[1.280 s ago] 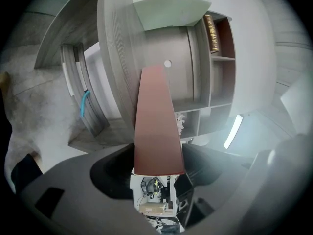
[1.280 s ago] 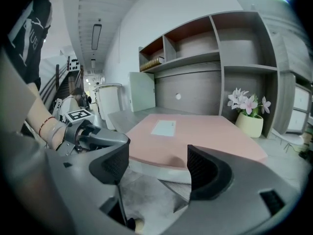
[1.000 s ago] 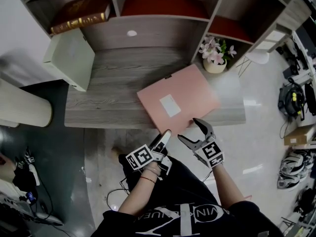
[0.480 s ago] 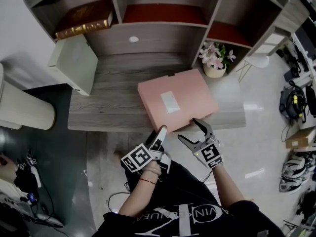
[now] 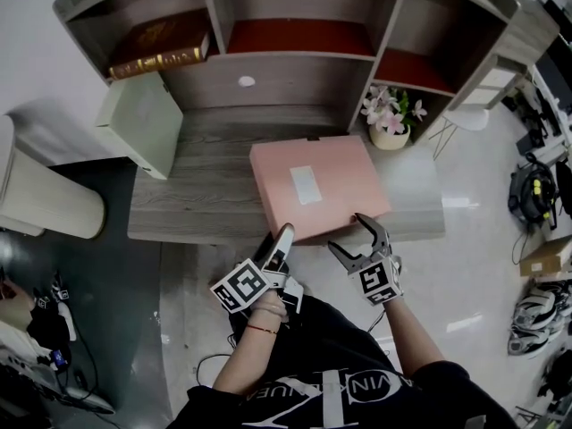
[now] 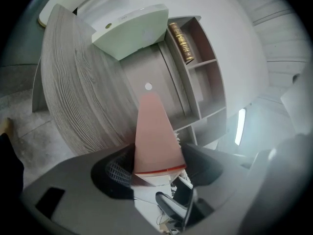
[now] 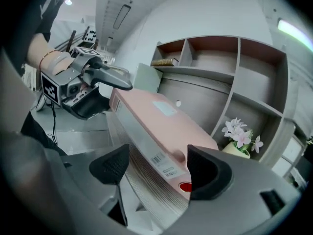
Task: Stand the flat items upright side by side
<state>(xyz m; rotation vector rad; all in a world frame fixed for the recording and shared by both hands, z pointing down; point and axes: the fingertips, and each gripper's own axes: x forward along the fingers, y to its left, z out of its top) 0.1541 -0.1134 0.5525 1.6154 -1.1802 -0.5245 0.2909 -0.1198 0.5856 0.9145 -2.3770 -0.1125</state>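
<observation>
Left gripper (image 5: 284, 232): at the folder's near-left corner. In its own view the corner fills the gap between the wide jaws and both pads look pressed on it, so I judge it gripped.
Right gripper (image 5: 347, 232): jaws apart and astride the folder's near-right corner. A gap shows beside one pad, so nothing is clamped.
Folder (image 5: 313, 186): pink, lying flat on the desk (image 5: 197, 195), with its near edge at the desk's near edge.
Key relation: the folder lies at 12 o'clock from both grippers. Its long axis runs from 9 to 3 o'clock, across their line of reach, so standing it up means tipping it about that near long edge.
Nearer hand: each sits at its own corner, neither closer. The left one already has a hold, and the right probably needs to close first.
Head view only: the folder's full outline and both corners at once, but just one left finger.
Left gripper view only: the corner seated between that gripper's pads.
Right gripper view only: the folder's grey side with a barcode label (image 7: 159, 158) and a red dot (image 7: 185, 186).
Green file (image 5: 138, 123): at 10 o'clock from the folder and well apart from it. It is tilted, but I cannot tell how it is propped.
Shelf (image 5: 295, 70): at 12 o'clock, behind the desk.
Book (image 5: 161, 56): lies flat in the shelf's left compartment.
Flowers (image 5: 389, 114): at 1 o'clock, near the folder's far-right corner.
</observation>
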